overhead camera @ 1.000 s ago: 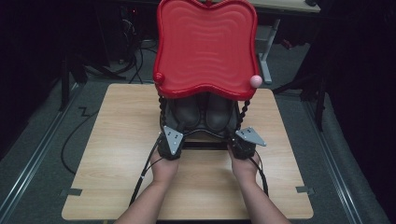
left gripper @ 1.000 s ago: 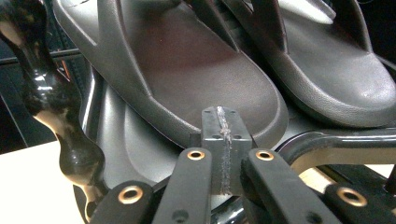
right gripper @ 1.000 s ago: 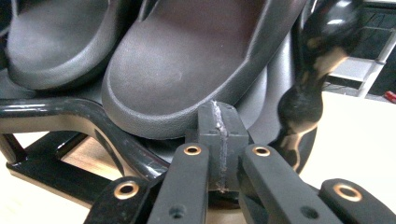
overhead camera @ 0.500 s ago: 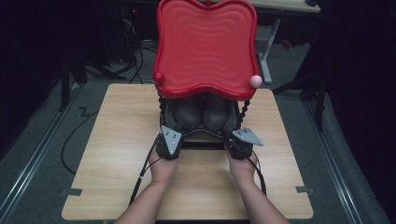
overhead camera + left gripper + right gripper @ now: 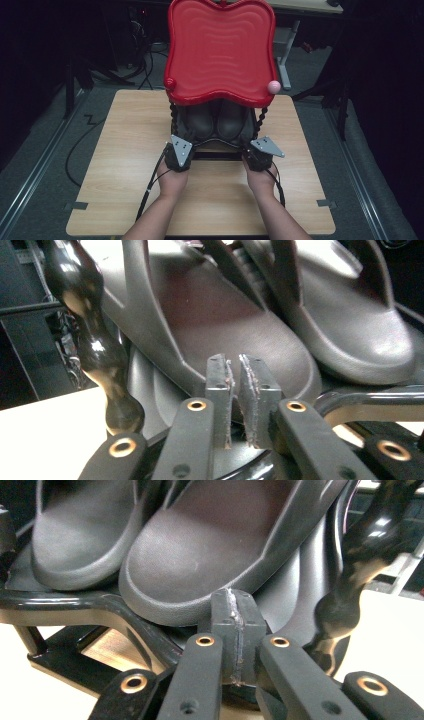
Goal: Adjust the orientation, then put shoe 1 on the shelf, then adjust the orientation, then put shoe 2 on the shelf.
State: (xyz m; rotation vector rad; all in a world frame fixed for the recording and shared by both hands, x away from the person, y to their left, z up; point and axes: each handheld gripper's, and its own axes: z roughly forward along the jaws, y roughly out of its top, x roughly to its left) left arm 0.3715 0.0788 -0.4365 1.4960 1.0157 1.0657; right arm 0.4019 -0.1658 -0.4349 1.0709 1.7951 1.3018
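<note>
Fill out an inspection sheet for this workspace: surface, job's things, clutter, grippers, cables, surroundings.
Surface: wooden table, bare around the rack.
Job's things: a pair of dark shoes side by side on the rack's lower shelf, under its red tray.
Clutter: two grey tape pieces at the table's edges.
Grippers: left gripper at the shelf's front edge, jaws just opening to a narrow gap, nothing clearly between them; right gripper there too, pads together.
Cables: a black cable trails back from each gripper.
Surroundings: dark floor with loose floor cables.
</note>
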